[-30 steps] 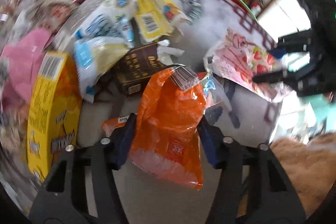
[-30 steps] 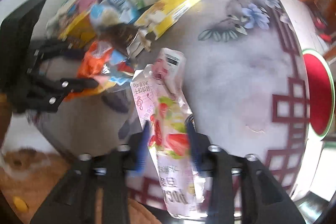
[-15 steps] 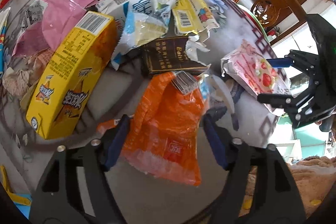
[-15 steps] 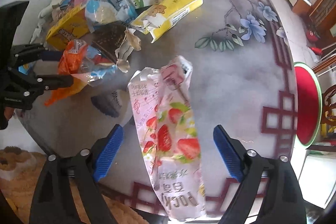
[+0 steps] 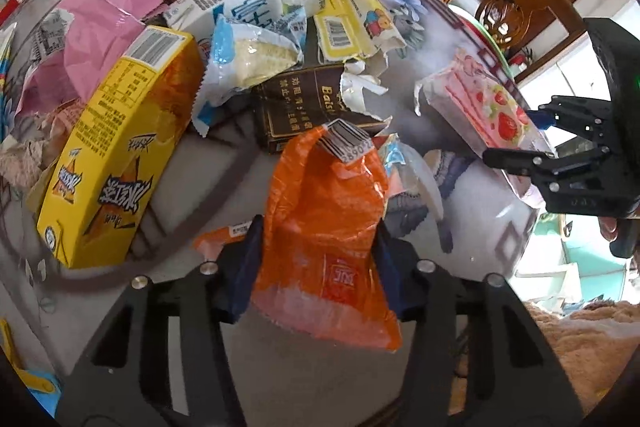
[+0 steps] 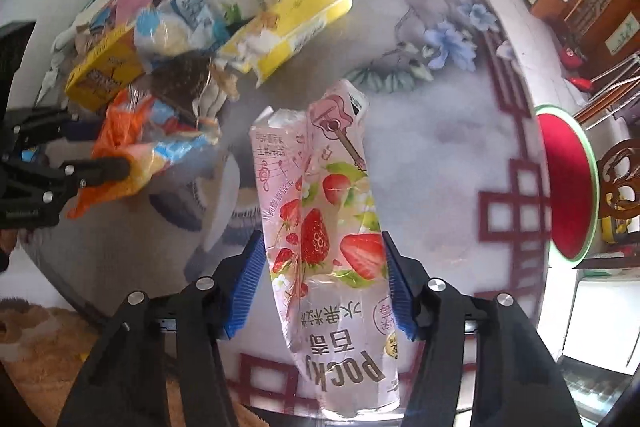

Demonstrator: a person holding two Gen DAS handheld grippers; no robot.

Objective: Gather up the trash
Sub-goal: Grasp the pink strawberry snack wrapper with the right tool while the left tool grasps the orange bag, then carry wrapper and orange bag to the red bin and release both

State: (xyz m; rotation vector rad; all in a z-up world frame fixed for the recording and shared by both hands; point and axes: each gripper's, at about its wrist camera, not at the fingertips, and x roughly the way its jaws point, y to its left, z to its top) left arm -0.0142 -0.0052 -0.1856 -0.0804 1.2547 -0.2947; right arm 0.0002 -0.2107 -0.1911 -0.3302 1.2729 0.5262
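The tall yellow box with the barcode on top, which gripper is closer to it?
Left. The left gripper, holding the orange wrapper, sits beside the yellow box. The right gripper is farther off with the strawberry Pocky wrapper.

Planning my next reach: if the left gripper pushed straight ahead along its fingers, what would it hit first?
Beyond the orange wrapper between the left gripper fingers, likely the dark brown box, though depth is unclear.

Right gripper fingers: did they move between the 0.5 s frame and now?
Yes. The right gripper has closed inward: its blue pads, which stood wide apart either side of the pink strawberry Pocky bag, now touch the bag's edges.
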